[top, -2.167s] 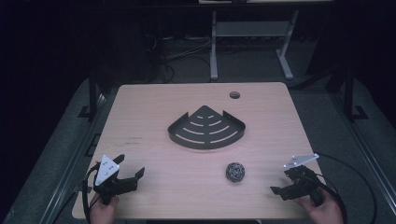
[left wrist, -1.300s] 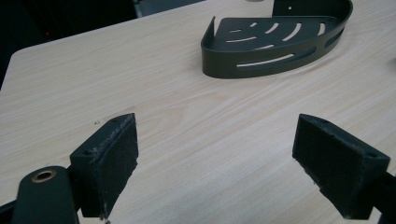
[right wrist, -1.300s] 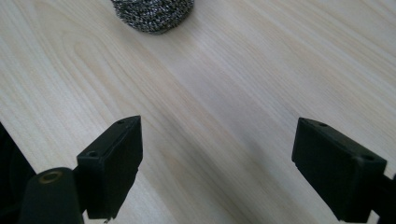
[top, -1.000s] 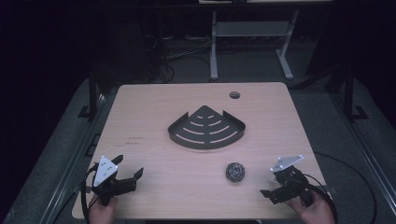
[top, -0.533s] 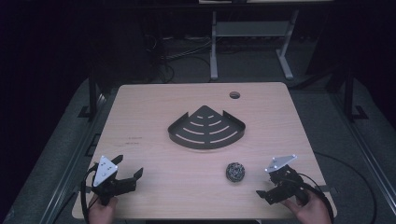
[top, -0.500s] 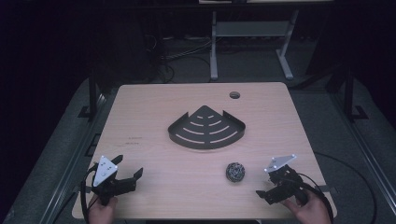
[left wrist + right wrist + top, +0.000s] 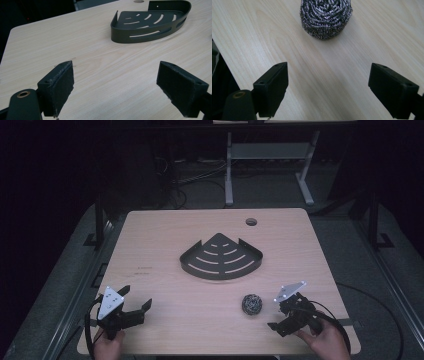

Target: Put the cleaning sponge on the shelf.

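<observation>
Holding my right hand-held gripper (image 7: 283,316) low at the near right of the pale wooden table (image 7: 165,245), I have its jaws spread wide with nothing between them. Just ahead of those jaws, apart from them, sits the round steel-wire scouring ball (image 7: 252,304), resting on the table. My left hand-held gripper (image 7: 135,299) hovers at the near left corner, jaws likewise wide apart and empty. Farther off, near the table's middle, lies the dark metal fan-shaped slotted corner basket (image 7: 221,258). A small round hole (image 7: 251,222) marks the far edge.
</observation>
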Available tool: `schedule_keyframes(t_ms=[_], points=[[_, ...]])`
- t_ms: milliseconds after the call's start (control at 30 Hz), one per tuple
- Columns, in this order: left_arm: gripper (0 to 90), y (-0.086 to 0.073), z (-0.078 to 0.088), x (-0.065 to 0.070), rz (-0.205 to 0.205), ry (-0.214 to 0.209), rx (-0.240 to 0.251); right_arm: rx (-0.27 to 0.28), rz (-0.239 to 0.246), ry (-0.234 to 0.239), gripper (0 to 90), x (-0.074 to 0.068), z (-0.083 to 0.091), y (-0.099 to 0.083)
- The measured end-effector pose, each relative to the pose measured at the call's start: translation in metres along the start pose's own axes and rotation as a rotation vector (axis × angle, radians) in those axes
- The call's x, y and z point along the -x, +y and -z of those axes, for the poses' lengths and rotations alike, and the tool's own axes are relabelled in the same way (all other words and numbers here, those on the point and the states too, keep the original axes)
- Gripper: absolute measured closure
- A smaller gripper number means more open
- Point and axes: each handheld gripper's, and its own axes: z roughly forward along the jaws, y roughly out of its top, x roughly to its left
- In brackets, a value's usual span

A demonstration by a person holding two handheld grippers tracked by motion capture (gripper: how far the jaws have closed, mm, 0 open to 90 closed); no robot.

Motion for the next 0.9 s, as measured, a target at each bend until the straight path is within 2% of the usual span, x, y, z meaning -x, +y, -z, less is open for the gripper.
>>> schedule_keyframes(t_ms=[467,533,900], points=[[13.7,0.0,0.001,-0.001,0.0,0.0,0.003,-0.023,0.073,0.019,15.8,-0.003,-0.01,0.027],[13.8,0.0,0.002,-0.001,0.002,0.001,0.006,-0.024,0.078,0.032,15.8,-0.003,-0.012,0.03],[13.8,0.001,0.002,-0.001,0.002,0.001,0.005,-0.037,0.098,0.041,15.8,0.0,-0.021,0.044]])
